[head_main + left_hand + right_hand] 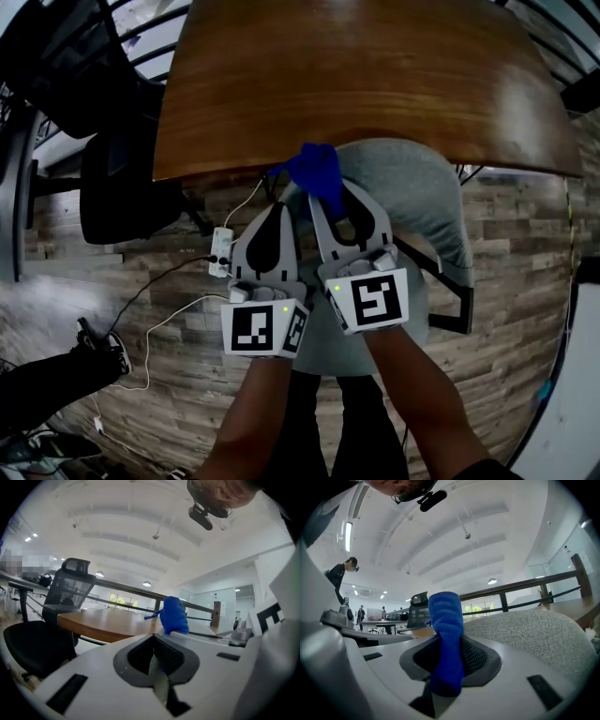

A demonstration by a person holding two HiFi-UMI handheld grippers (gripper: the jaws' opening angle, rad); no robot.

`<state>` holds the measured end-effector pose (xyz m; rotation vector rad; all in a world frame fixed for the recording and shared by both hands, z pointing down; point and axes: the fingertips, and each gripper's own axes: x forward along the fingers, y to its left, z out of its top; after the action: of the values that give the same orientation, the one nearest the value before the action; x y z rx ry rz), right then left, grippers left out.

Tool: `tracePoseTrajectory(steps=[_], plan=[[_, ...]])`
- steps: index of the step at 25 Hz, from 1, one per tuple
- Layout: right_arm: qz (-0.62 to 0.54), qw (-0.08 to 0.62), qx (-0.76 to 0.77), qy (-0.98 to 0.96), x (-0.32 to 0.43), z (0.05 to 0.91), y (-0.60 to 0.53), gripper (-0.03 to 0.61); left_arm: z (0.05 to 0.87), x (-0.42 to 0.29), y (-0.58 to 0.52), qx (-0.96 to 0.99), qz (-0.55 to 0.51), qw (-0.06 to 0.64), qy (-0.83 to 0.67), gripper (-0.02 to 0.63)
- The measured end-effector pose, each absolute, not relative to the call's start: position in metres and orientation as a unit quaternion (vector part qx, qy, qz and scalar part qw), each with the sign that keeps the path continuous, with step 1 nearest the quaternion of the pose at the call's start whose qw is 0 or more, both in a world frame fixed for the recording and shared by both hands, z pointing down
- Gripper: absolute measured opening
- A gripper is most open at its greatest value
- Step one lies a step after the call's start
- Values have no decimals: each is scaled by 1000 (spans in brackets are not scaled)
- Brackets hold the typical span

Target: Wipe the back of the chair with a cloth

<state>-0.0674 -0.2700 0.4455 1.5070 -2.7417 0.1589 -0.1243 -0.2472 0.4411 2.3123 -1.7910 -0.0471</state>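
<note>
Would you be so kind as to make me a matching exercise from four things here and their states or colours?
Things:
1. left tool
2. right tool
3. nearest chair's back
4. table

States or colours:
a. grey fabric
b. brown wood
c. shut, holding nothing
d. shut on the blue cloth

Pairs: 1-c, 2-d, 3-a, 4-b.

No legible text, label, brand or number anywhere.
</note>
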Motion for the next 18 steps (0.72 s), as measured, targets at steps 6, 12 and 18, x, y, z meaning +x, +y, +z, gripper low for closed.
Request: tracePoseTrajectory(steps=[6, 12, 18], plan=[[54, -19, 496, -866, -46, 442, -276, 110, 444, -112, -249, 790, -18, 110, -603, 8], [56, -34, 533, -843, -14, 441, -283, 110, 445, -88, -251, 810, 7, 83, -580, 8], [54, -31, 560, -826, 21, 448, -287, 110, 449, -59, -243, 829, 25, 75, -554, 8]])
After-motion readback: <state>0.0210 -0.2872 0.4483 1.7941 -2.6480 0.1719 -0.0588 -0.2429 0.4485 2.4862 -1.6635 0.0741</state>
